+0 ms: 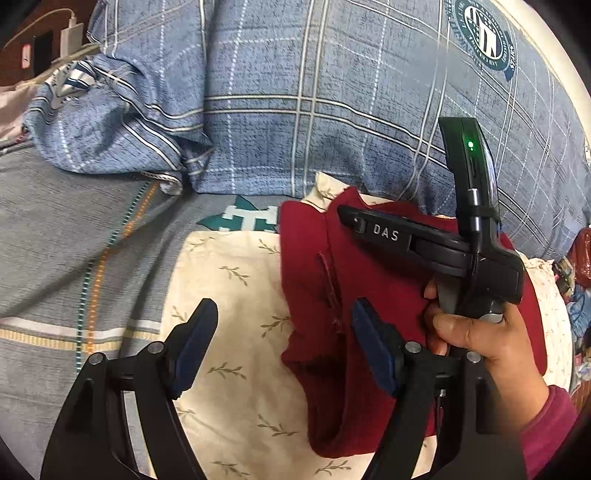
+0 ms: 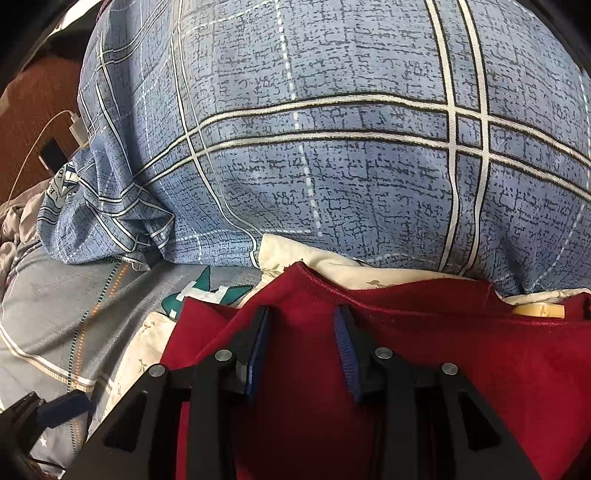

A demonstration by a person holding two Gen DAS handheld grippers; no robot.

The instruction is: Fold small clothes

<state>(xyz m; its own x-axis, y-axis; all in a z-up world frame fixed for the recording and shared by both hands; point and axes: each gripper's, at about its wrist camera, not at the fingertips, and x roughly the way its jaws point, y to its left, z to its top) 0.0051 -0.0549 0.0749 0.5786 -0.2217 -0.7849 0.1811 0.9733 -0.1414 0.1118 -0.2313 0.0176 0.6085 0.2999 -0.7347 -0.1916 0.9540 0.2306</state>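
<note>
Two grippers (left [image 1: 284,343] wide) over red garment [image 1: 369,280].

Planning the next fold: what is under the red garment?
The red garment lies on a cream leaf-print cloth, which shows at its left and far edges. That cloth rests on grey bedding. Anything directly beneath the garment is covered.

Blue plaid quilt [image 1: 295,110] bunched behind; white charger [image 1: 72,35] far left.

A bedroom: plaid quilt [image 2: 332,147] on a bedsheet [image 1: 55,240].
</note>
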